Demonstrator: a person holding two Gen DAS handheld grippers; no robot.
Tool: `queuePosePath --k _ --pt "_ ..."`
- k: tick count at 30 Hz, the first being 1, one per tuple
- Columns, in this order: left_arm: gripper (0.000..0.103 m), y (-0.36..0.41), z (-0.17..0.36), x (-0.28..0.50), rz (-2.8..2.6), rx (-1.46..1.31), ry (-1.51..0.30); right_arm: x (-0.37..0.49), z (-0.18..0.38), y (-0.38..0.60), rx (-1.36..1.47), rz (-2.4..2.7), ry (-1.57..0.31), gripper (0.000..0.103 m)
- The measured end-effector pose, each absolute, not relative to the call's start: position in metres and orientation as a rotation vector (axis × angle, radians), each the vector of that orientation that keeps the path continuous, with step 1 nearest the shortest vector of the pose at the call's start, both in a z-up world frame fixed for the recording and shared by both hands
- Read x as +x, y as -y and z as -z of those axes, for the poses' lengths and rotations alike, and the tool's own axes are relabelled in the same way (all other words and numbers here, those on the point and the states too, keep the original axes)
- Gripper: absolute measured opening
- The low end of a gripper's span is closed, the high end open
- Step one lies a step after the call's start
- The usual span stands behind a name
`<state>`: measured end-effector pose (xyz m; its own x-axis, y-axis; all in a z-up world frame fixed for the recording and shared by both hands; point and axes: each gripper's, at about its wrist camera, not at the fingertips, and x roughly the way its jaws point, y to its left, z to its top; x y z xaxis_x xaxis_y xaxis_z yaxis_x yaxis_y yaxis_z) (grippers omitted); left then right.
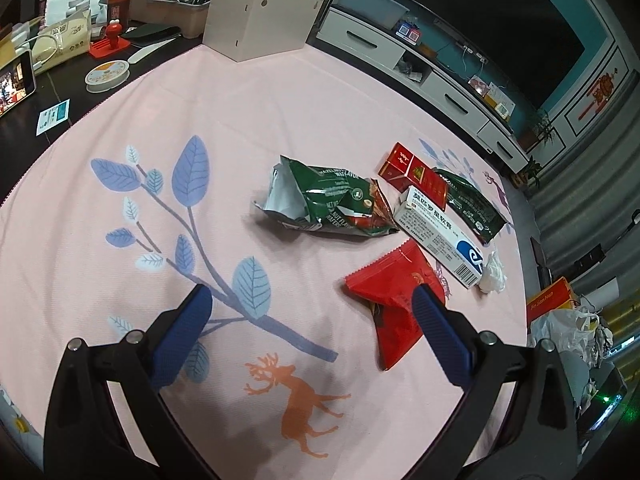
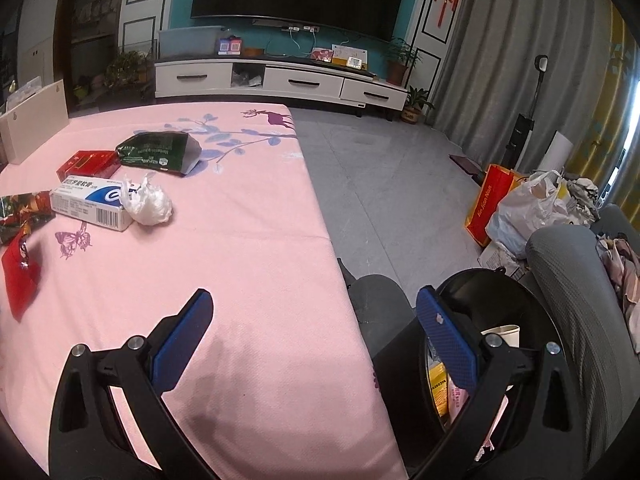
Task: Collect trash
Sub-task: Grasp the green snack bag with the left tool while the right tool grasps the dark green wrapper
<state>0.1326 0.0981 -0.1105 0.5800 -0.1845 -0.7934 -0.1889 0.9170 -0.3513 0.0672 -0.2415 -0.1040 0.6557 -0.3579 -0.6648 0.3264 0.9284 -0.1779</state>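
Left gripper (image 1: pixel 310 312): jaws spread wide, nothing between them; blue ribbed pads (image 1: pixel 182 336) on black arms, hovering over the pink tablecloth (image 1: pixel 120 240), a woven fabric printed with blue leaves and an orange deer.

Trash lies in a cluster toward the tabletop's right edge in the left wrist view. Left to right:
- green foil wafer bag (image 1: pixel 320 200), crumpled, torn open at its left end, silver lining showing;
- flat red wrapper (image 1: pixel 394 300), glossy with a serrated edge, partly behind the right pad, whether touching it cannot be told;
- red cigarette pack (image 1: pixel 412 172), rigid card, towards the far edge;
- white ointment carton (image 1: pixel 436 236), long and rectangular, barcode and blue mark at its near end, lying against the cigarette pack;
- second green bag (image 1: pixel 472 204), dark and flatter, behind the carton;
- white crumpled wad (image 1: pixel 494 274), thin plastic or tissue, touching the carton's near end.

Right gripper (image 2: pixel 314 316): jaws likewise wide apart and empty, straddling the tabletop's right edge. Past that edge, below the right pad, stands a round black bin (image 2: pixel 472 280), already holding a paper cup and yellow and pink packets. A grey-clad leg (image 2: pixel 576 312) lies just beside the bin.
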Motion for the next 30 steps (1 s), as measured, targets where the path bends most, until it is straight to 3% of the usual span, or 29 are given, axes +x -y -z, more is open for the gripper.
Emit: queuePosePath --k 15,24,26,27,30 --pt "0.1 -0.109 0.113 0.17 0.009 -0.404 -0.951 0.072 0.108 0.245 -0.026 0.383 -0.783 0.099" --pt "0.099 -0.113 0.144 0.21 0.03 -0.513 -1.002 0.076 0.112 0.254 0.004 0.381 -0.8 0.099" --pt "0.09 -0.112 0.144 0.214 0.042 -0.526 -0.984 0.078 0.113 0.257 0.019 0.375 -0.804 0.099" --pt "0.081 -0.112 0.146 0.216 0.041 -0.534 -0.986 0.079 0.114 0.258 0.027 0.37 -0.804 0.099" --pt "0.073 -0.113 0.147 0.216 0.021 -0.551 -0.964 0.082 0.115 0.261 0.05 0.358 -0.811 0.099"
